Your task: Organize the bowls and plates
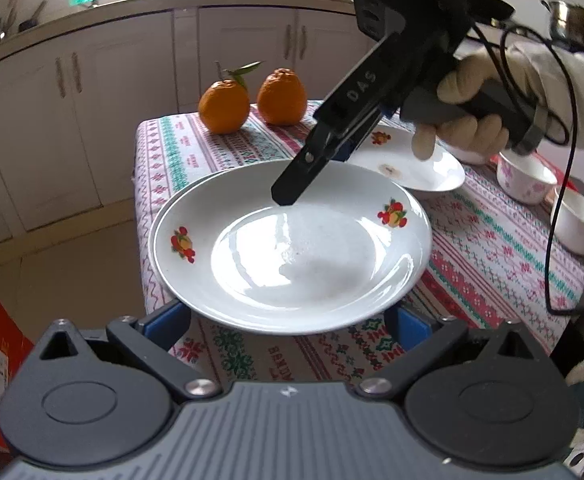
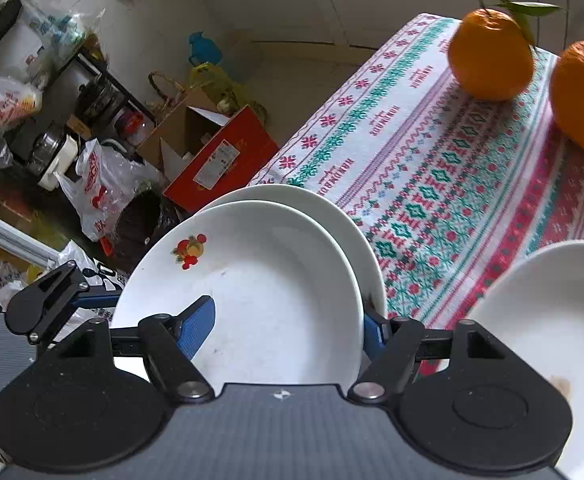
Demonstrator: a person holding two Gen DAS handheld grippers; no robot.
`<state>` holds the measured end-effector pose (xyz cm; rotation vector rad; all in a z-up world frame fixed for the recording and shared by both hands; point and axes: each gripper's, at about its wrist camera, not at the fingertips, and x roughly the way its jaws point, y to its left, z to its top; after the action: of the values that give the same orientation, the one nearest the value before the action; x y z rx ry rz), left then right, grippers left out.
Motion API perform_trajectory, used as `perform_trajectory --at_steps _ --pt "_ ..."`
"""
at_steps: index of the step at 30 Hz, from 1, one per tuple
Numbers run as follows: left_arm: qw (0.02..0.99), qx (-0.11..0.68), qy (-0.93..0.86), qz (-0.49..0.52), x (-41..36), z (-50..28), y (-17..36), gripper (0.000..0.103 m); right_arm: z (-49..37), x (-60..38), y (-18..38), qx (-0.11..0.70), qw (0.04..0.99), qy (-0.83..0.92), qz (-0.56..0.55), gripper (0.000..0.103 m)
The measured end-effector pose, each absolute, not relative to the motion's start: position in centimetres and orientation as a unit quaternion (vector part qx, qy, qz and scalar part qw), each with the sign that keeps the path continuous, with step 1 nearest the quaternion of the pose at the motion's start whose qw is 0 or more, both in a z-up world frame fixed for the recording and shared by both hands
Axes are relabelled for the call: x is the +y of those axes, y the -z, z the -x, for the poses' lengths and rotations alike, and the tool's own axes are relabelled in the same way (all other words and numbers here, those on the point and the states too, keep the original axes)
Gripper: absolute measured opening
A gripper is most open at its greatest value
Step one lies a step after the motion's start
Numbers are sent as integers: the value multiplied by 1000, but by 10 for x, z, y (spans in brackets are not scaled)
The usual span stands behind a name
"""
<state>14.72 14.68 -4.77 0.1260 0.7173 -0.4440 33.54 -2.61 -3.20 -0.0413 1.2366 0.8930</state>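
Note:
A white plate with fruit prints [image 1: 292,248] lies at the near left corner of the table; it looks like a stack of two plates in the right wrist view [image 2: 259,280]. My right gripper [image 1: 292,192] grips the plate's far rim, one blue finger [image 2: 197,330] inside the plate, the other under the rim. My left gripper [image 1: 287,326] is open, its blue fingers [image 1: 163,322] spread under the plate's near rim. A second white plate [image 1: 412,164] lies behind it. Two bowls [image 1: 526,178] stand at the right.
Two oranges [image 1: 251,100] sit at the table's far edge on the patterned cloth [image 1: 492,256]. A red box [image 2: 219,160] and bags lie on the floor left of the table. Kitchen cabinets [image 1: 131,80] stand behind.

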Motion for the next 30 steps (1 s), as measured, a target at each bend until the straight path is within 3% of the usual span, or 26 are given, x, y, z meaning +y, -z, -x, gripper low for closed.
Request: perform_trajectory --at_steps 30 --pt "915 346 204 -36 151 -150 50 102 -325 -44 23 555 735 -388 -13 83"
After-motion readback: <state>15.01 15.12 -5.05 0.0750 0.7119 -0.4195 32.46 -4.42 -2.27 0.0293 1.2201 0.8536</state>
